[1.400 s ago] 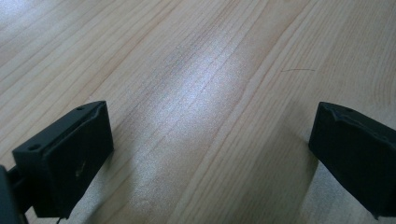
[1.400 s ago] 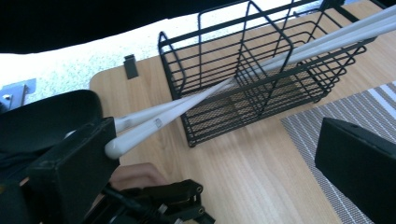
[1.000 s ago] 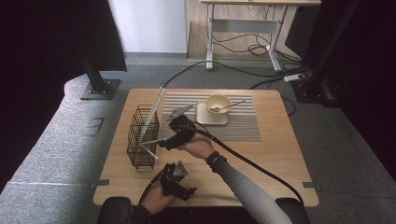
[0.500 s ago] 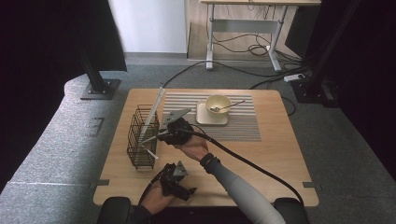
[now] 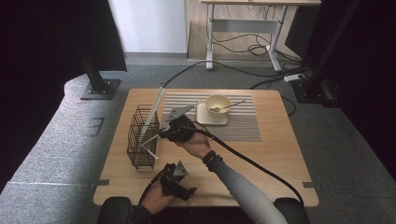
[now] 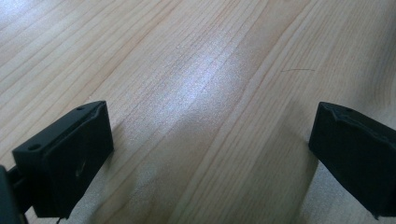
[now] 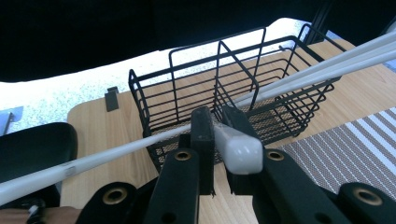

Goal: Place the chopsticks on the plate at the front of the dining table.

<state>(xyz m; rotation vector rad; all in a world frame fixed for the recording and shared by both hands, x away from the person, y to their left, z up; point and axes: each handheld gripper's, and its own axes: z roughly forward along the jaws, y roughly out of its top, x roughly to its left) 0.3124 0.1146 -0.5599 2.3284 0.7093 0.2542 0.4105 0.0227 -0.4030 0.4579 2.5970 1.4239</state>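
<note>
My right gripper (image 7: pixel 217 119) is shut on the thick end of a white utensil handle (image 7: pixel 238 148); its jaws have just been closing with that handle between them. It is held just beside the black wire basket (image 7: pixel 275 116). In the high view the right gripper (image 5: pixel 161 134) sits at the right side of the basket (image 5: pixel 140 140), near the table's left. Long white sticks (image 5: pixel 155 108) lean out of the basket toward the far side. My left gripper (image 5: pixel 180 184) rests near the front edge. Its jaws stand wide open over bare wood, left gripper (image 6: pixel 210 154).
A cream bowl (image 5: pixel 218 103) with a spoon in it stands on a square cream plate (image 5: pixel 210 119) on the striped mat (image 5: pixel 243 126) at the back of the table. The right gripper's black cable (image 5: pixel 252 163) runs across the table's right half.
My right hand has edged a little toward the far side beside the basket. The left hand has stayed where it was.
</note>
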